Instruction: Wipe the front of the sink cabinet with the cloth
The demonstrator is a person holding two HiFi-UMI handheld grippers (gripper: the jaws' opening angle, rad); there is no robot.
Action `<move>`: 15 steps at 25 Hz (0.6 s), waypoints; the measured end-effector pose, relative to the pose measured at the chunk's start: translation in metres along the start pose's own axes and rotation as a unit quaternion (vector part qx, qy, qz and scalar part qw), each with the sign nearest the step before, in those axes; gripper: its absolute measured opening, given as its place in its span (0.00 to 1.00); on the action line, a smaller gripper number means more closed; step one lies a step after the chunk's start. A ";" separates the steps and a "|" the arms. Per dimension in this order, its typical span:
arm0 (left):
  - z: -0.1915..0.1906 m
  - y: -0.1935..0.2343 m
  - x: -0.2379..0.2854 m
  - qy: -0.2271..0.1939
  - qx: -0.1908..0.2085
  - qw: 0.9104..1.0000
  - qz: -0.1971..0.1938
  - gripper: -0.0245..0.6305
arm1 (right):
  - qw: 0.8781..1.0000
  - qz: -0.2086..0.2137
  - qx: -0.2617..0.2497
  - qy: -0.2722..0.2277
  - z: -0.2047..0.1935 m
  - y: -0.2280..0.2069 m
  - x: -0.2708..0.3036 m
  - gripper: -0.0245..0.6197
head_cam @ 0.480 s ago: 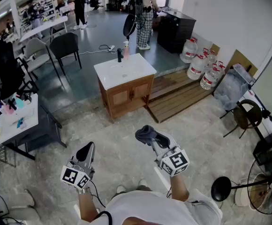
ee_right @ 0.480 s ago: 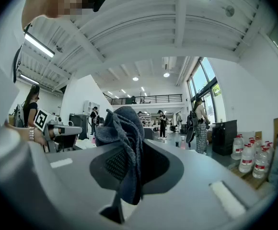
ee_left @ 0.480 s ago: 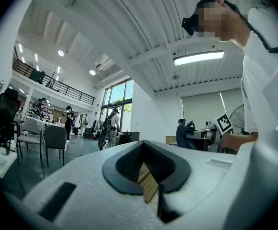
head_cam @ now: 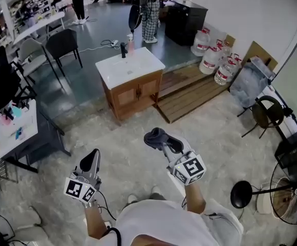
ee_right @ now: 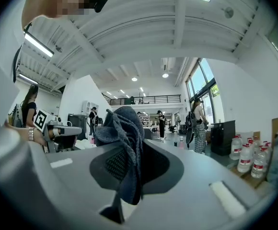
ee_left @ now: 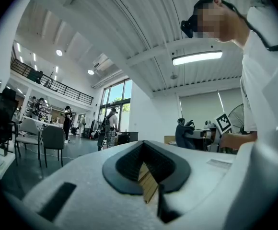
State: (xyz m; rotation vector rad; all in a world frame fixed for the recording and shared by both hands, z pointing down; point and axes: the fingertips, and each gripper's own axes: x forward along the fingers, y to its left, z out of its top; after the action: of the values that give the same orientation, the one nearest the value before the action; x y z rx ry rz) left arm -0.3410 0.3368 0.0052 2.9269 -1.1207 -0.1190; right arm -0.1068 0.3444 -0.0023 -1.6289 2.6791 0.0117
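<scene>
Right tool [head_cam: 157, 139] raised slightly | cloth [ee_right: 123, 133] dark blue, bunched, clamped

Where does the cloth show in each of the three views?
Head view: cloth at centre, held by the right gripper.
Left gripper view: cloth small, right of centre.
Right gripper view: cloth at centre, between the jaws.
Shared landmark: person in checked trousers.
</scene>
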 end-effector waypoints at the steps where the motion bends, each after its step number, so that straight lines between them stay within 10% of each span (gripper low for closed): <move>1: -0.001 -0.001 0.000 0.001 0.000 1.000 -0.001 0.04 | 1.000 0.000 0.000 0.000 0.000 0.000 -0.001 0.12; 15: -0.002 0.003 0.006 0.003 -0.005 1.000 -0.002 0.04 | 1.000 -0.012 -0.004 0.003 -0.002 -0.004 0.005 0.13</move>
State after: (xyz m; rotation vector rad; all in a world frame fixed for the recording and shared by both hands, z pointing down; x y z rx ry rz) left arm -0.3388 0.3304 0.0066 2.9184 -1.1113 -0.1167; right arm -0.1060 0.3381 -0.0007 -1.6662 2.6658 0.0174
